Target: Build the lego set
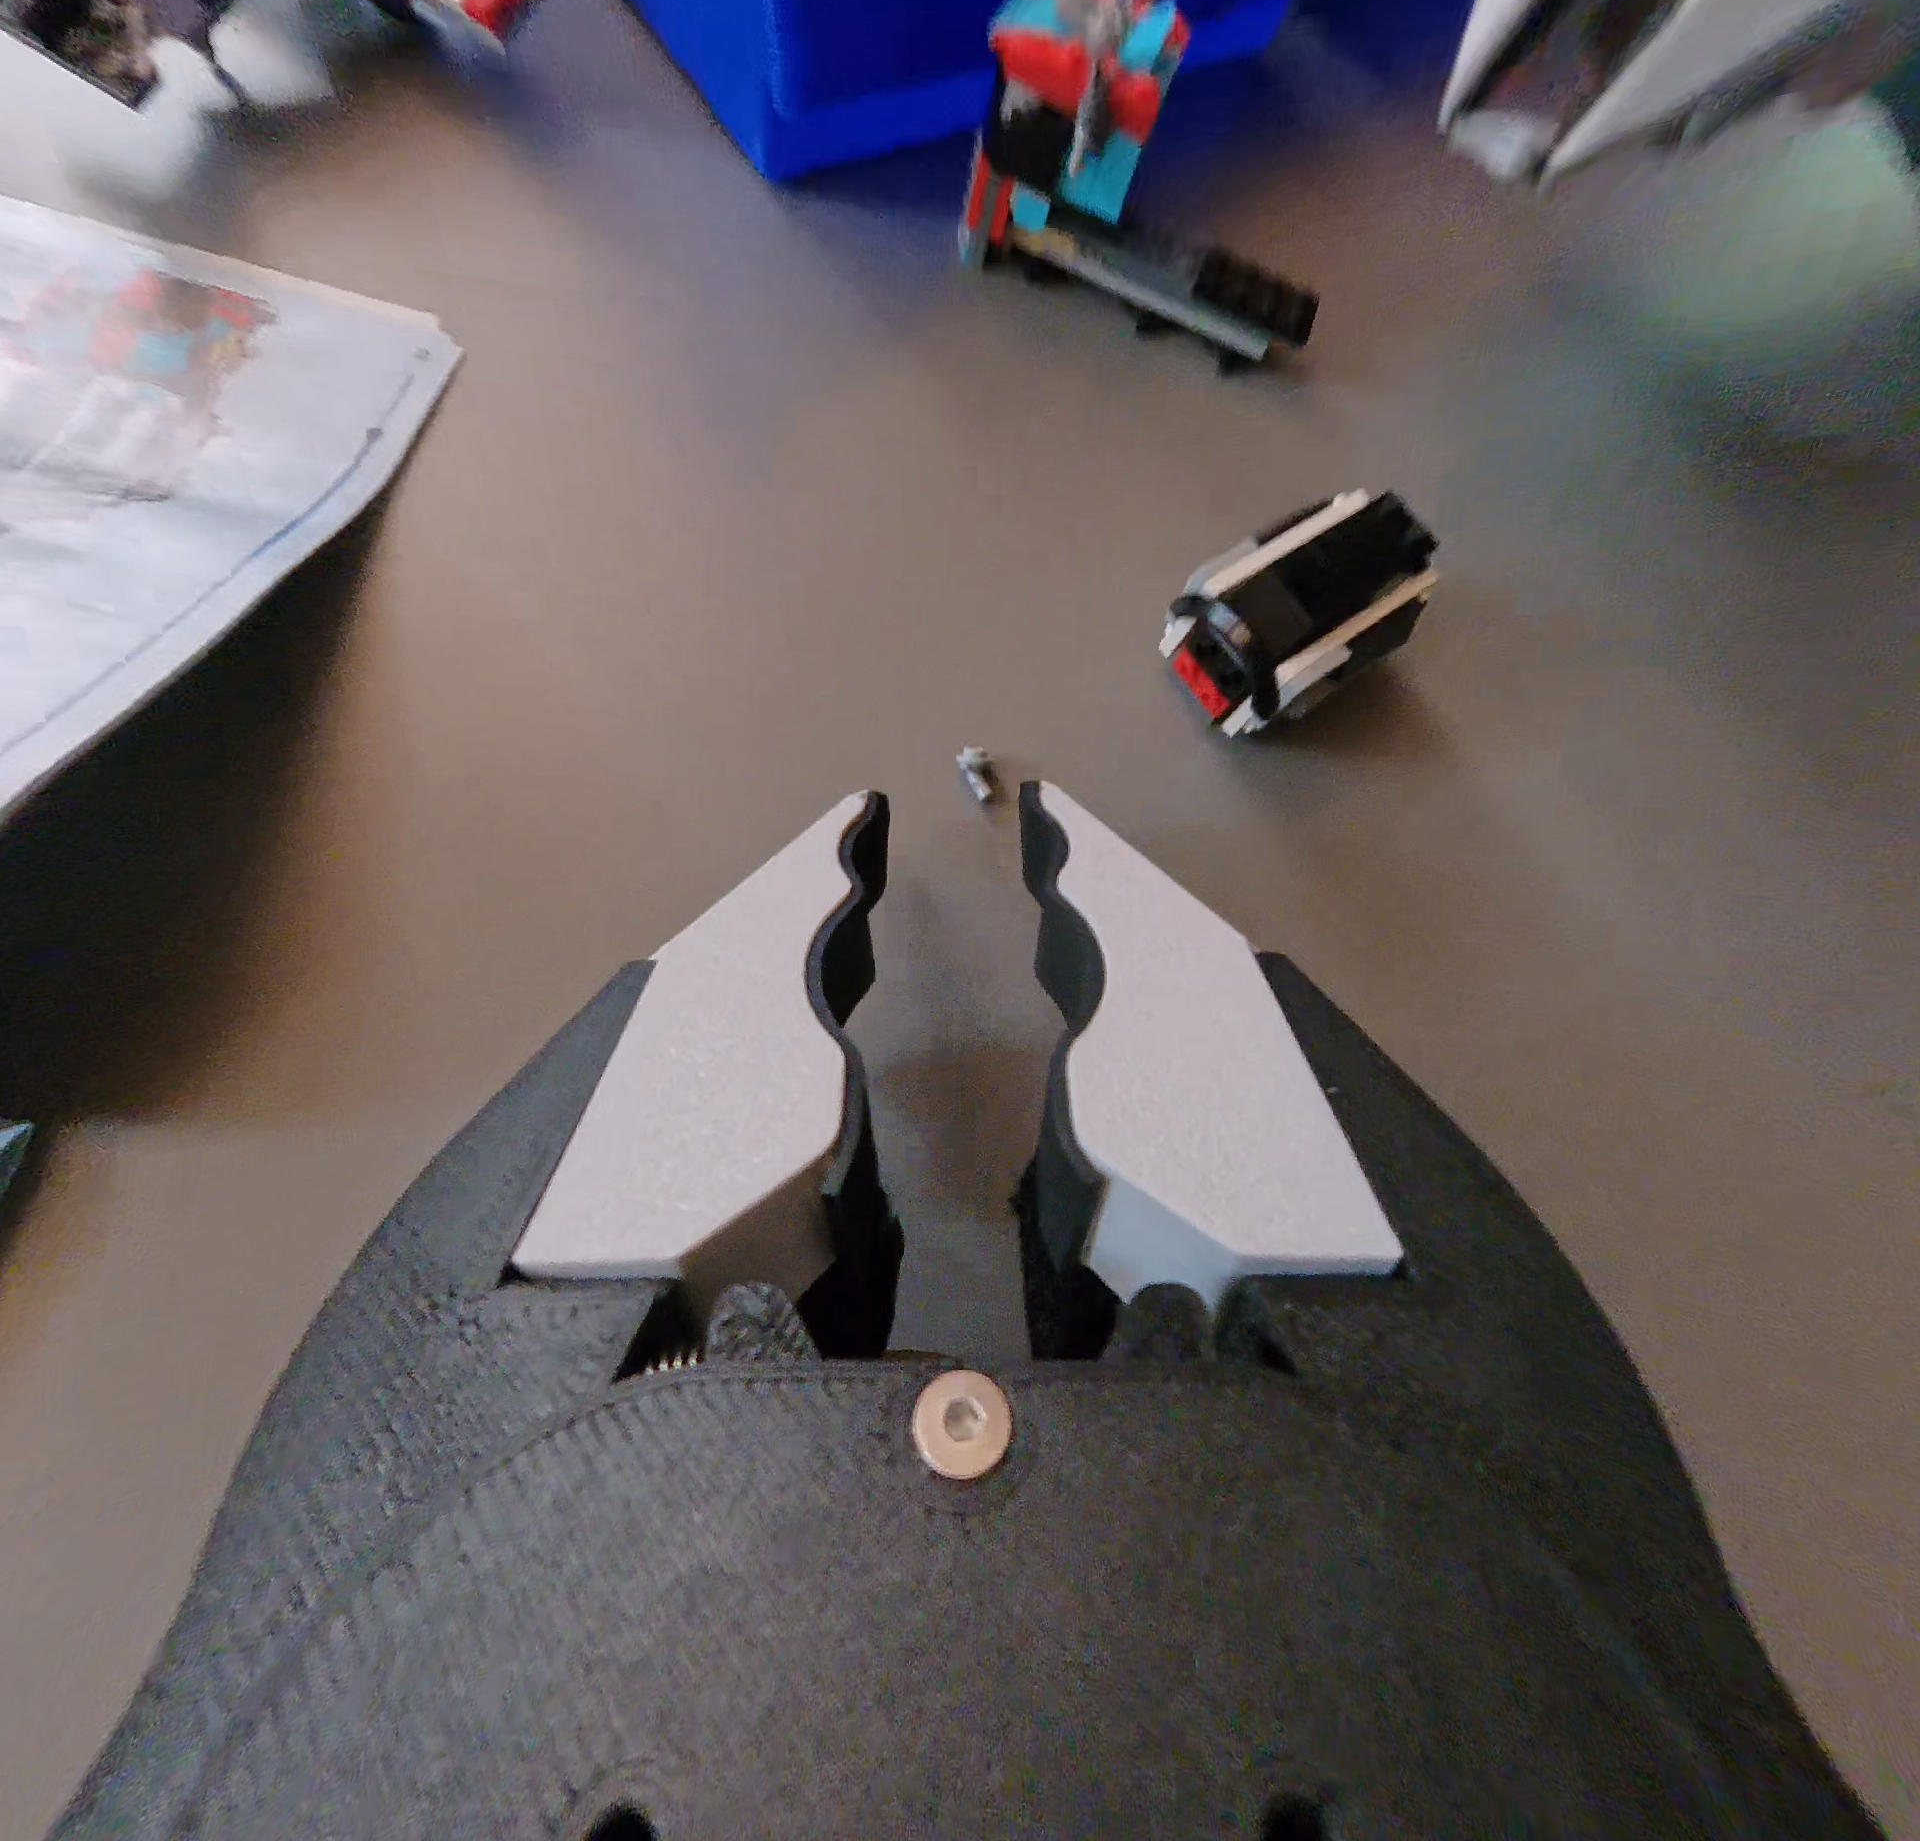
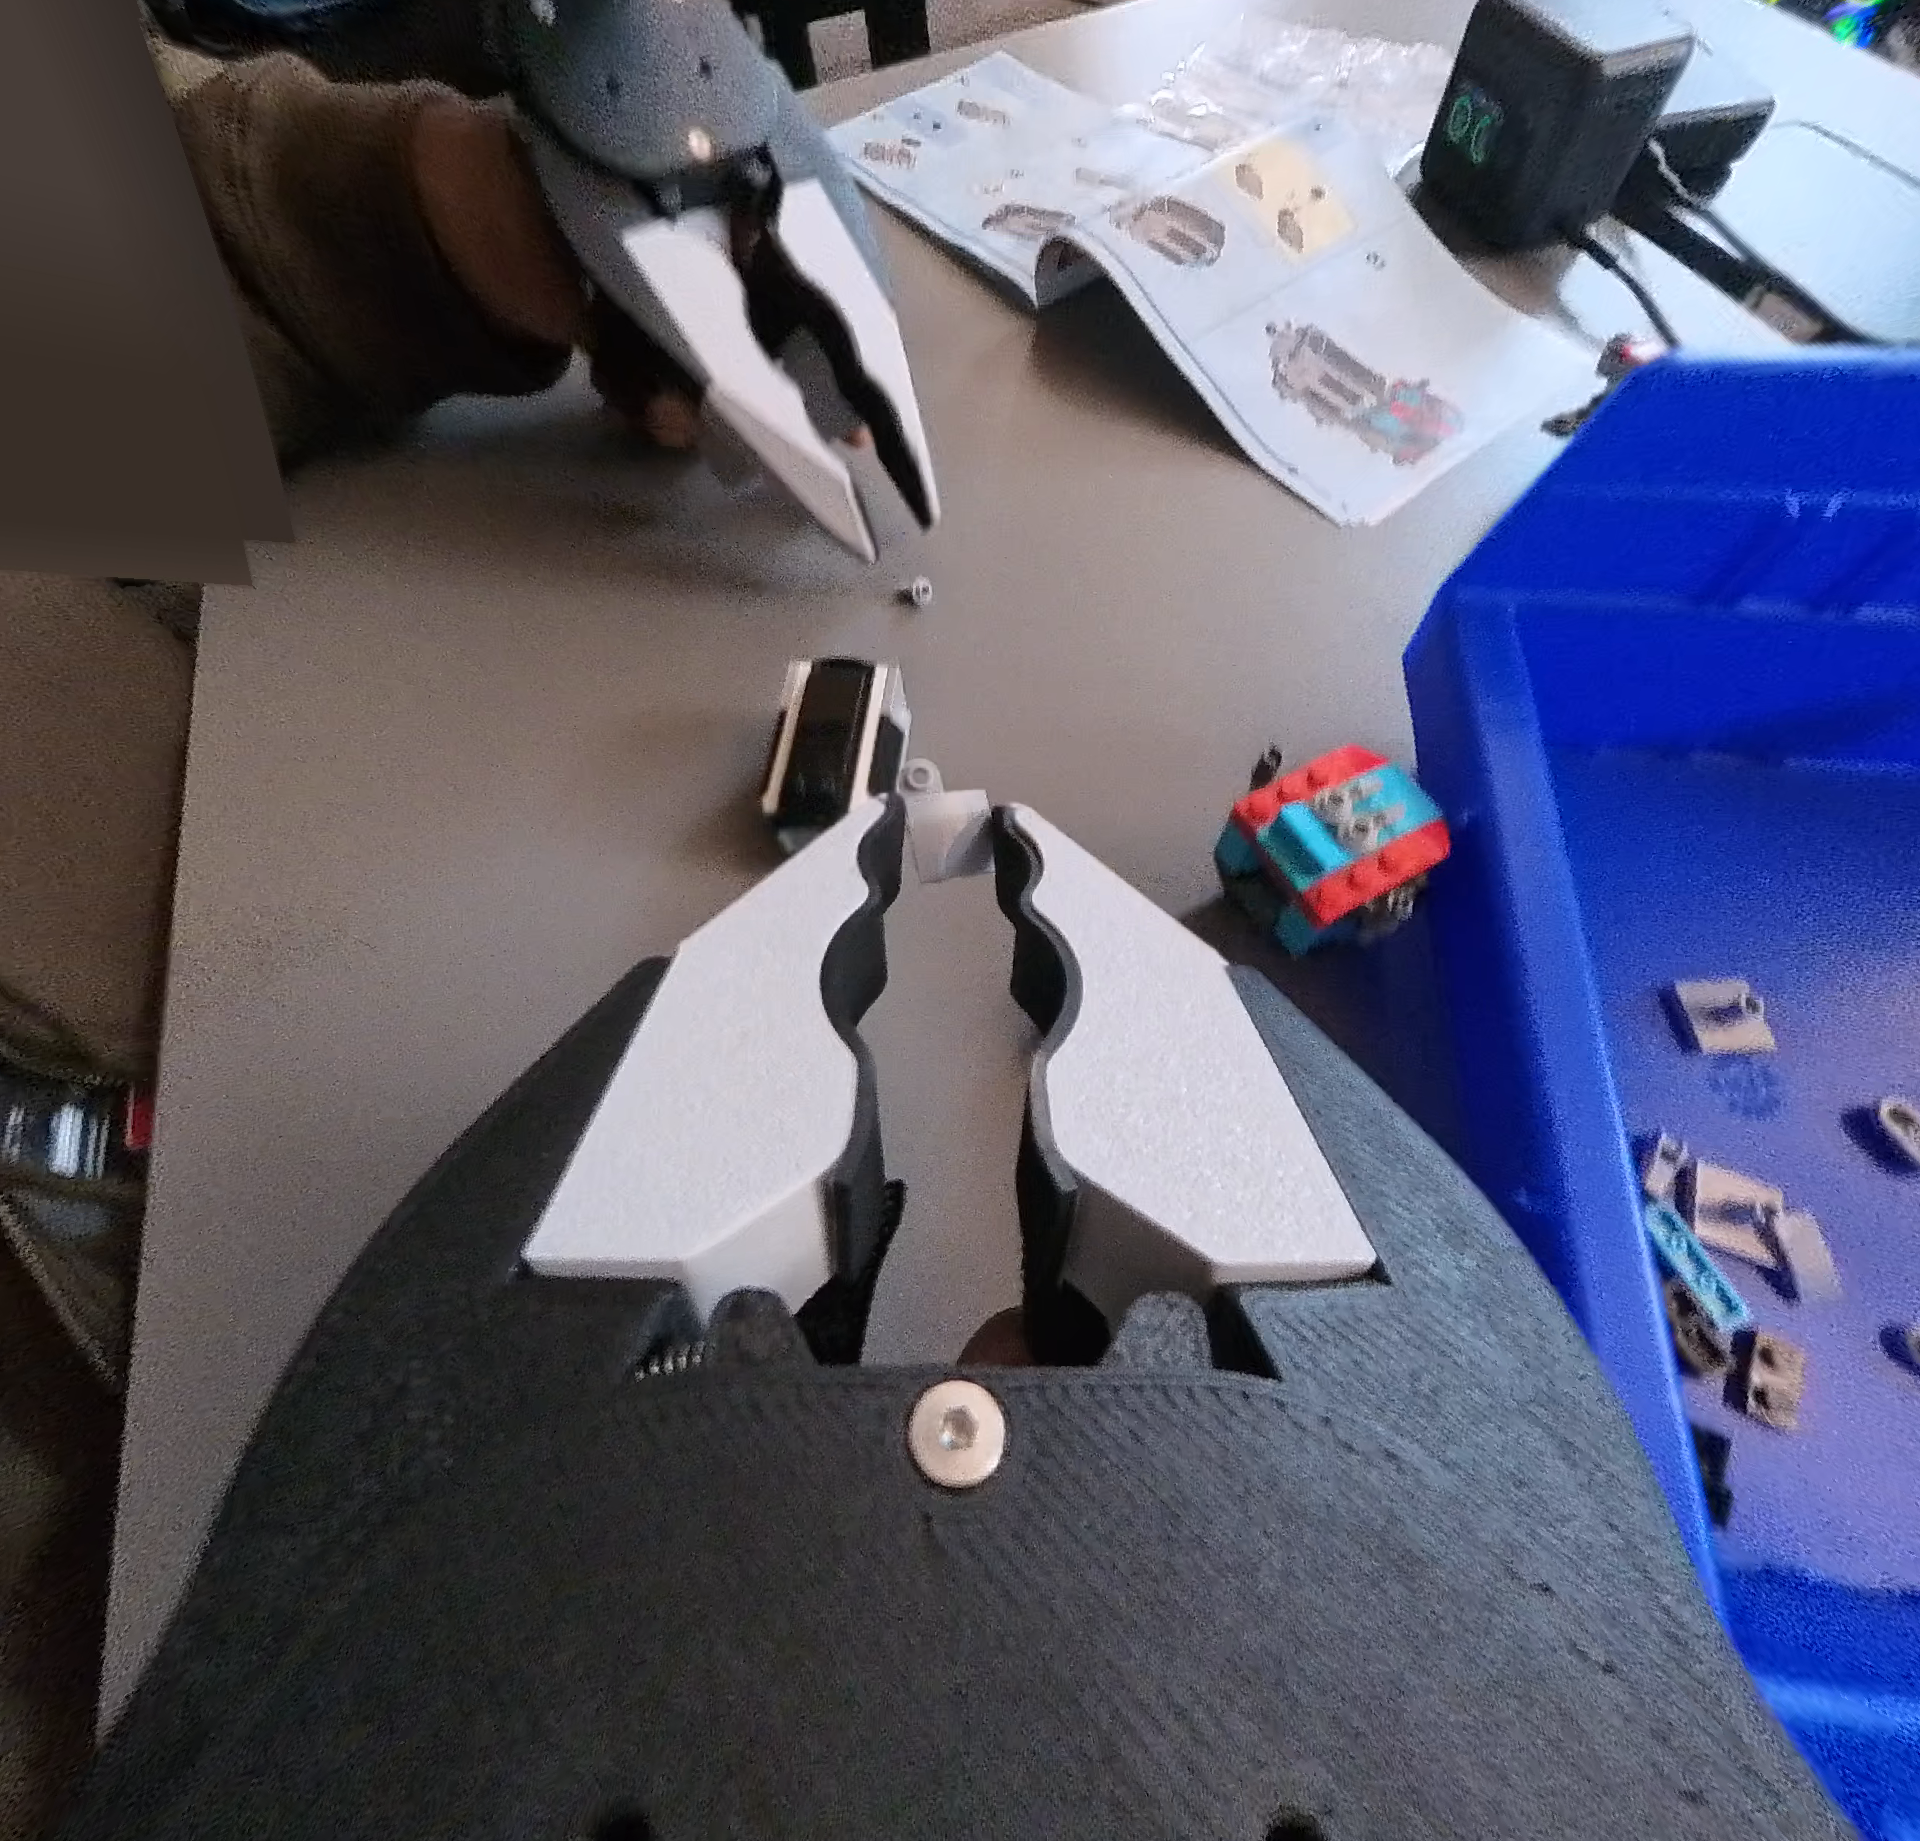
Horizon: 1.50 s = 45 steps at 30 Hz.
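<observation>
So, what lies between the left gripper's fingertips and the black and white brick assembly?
In the left wrist view, only a tiny grey piece lies just ahead of the left gripper; onward to the black and white brick assembly the table is bare.

We see the table point(image 2: 468, 856) bearing a bin point(image 2: 1662, 648) at the right with loose bricks point(image 2: 1725, 1220) in it. Just left of the bin stands a brick model point(image 2: 1335, 856). Farther left lies a brick block point(image 2: 826, 742), with a tiny peg point(image 2: 916, 591) behind it. Behind the bin lies an open booklet point(image 2: 1247, 264), and right of the booklet stands a box-shaped device point(image 2: 1548, 118).
</observation>
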{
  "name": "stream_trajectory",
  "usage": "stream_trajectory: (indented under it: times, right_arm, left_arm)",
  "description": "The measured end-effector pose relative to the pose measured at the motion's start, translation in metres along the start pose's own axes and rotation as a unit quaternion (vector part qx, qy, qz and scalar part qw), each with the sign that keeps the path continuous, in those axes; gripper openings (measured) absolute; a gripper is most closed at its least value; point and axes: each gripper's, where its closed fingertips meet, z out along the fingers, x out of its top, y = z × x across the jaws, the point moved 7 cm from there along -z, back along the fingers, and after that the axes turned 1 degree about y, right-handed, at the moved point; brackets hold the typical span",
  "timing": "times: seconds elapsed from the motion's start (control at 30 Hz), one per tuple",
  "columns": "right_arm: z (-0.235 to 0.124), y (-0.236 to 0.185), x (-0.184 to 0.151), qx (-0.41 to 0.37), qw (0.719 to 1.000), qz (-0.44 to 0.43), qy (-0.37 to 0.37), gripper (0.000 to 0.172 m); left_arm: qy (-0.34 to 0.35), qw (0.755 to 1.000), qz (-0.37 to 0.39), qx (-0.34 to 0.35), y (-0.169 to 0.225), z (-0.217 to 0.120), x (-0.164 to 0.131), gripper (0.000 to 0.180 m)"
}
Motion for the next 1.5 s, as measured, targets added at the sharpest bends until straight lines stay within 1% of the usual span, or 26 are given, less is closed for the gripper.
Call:
stream_trajectory:
  times: [0.07,0.2,0.27,0.37,0.53,0.6,0.63,0.7,0.73,0.83,0.93,1.0,1.1,1.17,1.33,1.5]
  right_arm:
    - [0.011,0.001,0.01,0.0,1.0,-0.005,0.003,0.018]
    - [0.033,0.002,0.02,-0.006,1.0,0.001,0.007,0.018]
    - [0.041,0.004,0.022,-0.009,1.0,0.007,0.015,0.018]
    - [0.048,0.005,0.026,-0.014,0.999,0.012,0.033,0.018]
    - [0.053,0.007,0.03,-0.025,0.997,0.014,0.072,0.017]
    - [0.053,0.007,0.03,-0.029,0.995,0.011,0.09,0.017]
    - [0.053,0.007,0.031,-0.031,0.994,0.008,0.101,0.017]
    - [0.051,0.006,0.032,-0.035,0.991,0.001,0.126,0.017]
    - [0.05,0.006,0.033,-0.038,0.99,-0.004,0.138,0.017]
    - [0.045,0.007,0.036,-0.058,0.982,-0.029,0.175,0.017]
    - [0.039,0.009,0.037,-0.087,0.973,-0.057,0.207,0.017]
    - [0.034,0.011,0.038,-0.108,0.966,-0.074,0.223,0.017]
    - [0.028,0.014,0.036,-0.145,0.955,-0.109,0.235,0.017]
    - [0.025,0.015,0.035,-0.166,0.947,-0.131,0.24,0.017]
    - [0.02,0.013,0.037,-0.2,0.931,-0.172,0.252,0.017]
    - [0.022,0.012,0.037,-0.23,0.919,-0.203,0.249,0.017]
  left_arm:
    - [-0.028,0.999,0.027,0.014,0.004,0.006,-0.002,0.025]
    - [-0.034,0.998,0.043,0.028,0.008,0.011,0.001,0.021]
    - [-0.036,0.997,0.049,0.038,0.008,0.013,0.002,0.015]
    - [-0.039,0.995,0.07,0.055,0.009,0.016,0.003,0.004]
    - [-0.034,0.996,0.069,0.054,0.008,0.021,0.008,0.004]
    - [-0.016,0.997,0.053,0.045,0.007,0.02,0.011,0.004]
    - [0.002,0.999,0.036,0.03,0.007,0.018,0.015,0.003]
    - [0.057,0.998,-0.013,-0.015,0.009,0.011,0.026,0.003]
    - [0.091,0.994,-0.041,-0.043,0.011,0.005,0.035,0.003]
    - [0.193,0.965,-0.121,-0.128,0.012,-0.012,0.064,0.003]
    - [0.255,0.926,-0.185,-0.209,0.012,-0.017,0.085,0.003]
    - [0.274,0.899,-0.225,-0.258,0.013,-0.011,0.093,0.003]
    - [0.284,0.86,-0.28,-0.318,0.015,0.005,0.098,0.003]
    - [0.285,0.841,-0.304,-0.345,0.018,0.012,0.099,0.003]
    - [0.283,0.819,-0.335,-0.371,0.025,0.021,0.096,0.004]
    - [0.284,0.803,-0.357,-0.384,0.029,0.023,0.094,0.003]
